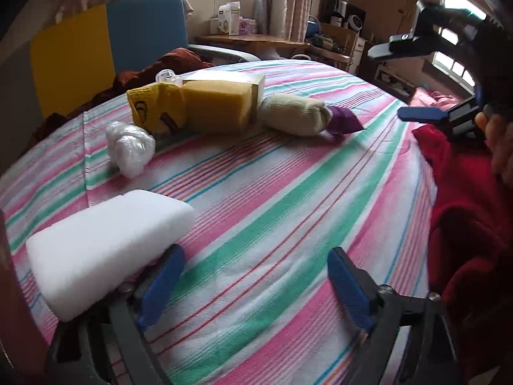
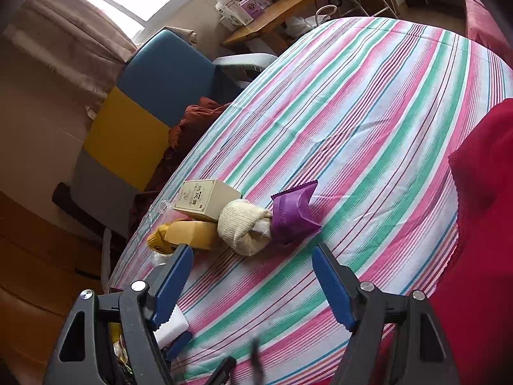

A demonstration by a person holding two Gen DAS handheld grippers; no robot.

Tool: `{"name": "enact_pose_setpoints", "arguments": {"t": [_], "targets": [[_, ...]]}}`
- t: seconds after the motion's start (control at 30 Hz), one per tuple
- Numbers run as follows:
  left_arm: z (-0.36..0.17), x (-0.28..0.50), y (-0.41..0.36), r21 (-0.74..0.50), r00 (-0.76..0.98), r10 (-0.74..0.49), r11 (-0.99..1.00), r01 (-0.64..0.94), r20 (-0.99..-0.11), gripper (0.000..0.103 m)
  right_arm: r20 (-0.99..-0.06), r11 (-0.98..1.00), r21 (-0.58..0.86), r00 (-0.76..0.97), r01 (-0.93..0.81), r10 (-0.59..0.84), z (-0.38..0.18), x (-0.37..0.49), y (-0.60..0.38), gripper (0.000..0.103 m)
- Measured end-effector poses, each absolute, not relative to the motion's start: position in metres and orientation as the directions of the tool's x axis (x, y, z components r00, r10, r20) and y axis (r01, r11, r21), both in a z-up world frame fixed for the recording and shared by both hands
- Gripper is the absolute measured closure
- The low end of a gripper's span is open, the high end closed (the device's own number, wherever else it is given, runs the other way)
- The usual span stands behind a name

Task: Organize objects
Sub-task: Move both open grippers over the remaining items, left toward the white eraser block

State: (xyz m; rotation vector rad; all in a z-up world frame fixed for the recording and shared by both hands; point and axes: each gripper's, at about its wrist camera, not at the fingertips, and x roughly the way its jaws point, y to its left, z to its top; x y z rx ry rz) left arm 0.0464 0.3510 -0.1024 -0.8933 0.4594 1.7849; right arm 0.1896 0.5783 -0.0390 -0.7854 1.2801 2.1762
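Observation:
On the striped bed (image 1: pixel 272 192) lie a white foam block (image 1: pixel 105 247), a crumpled clear plastic bag (image 1: pixel 130 146), a yellow glove (image 1: pixel 154 109), a yellow sponge (image 1: pixel 218 106), a beige box (image 1: pixel 231 80), a cream rolled sock (image 1: pixel 295 114) and a purple packet (image 1: pixel 344 122). My left gripper (image 1: pixel 255 284) is open and empty, its left finger beside the foam block. My right gripper (image 2: pixel 253 276) is open and empty above the bed, short of the sock (image 2: pixel 242 224) and purple packet (image 2: pixel 295 213). The right gripper also shows in the left wrist view (image 1: pixel 404 80), held in the air.
A red cloth (image 1: pixel 465 208) covers the bed's right side. A blue and yellow chair (image 1: pixel 105 45) and dark red clothes (image 1: pixel 166 64) stand beyond the far edge. A wooden table (image 1: pixel 250 40) with boxes is under the window.

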Motion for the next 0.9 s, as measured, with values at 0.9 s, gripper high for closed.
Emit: {"name": "enact_pose_setpoints", "arguments": {"t": [0.9], "targets": [[-0.08, 0.002, 0.336, 0.122, -0.359, 0.426, -0.489, -0.864, -0.83, 0.022, -0.787, -0.447, 0.501, -0.605, -0.741, 0.121, -0.04, 0.169, 0.59, 0.025]]}}
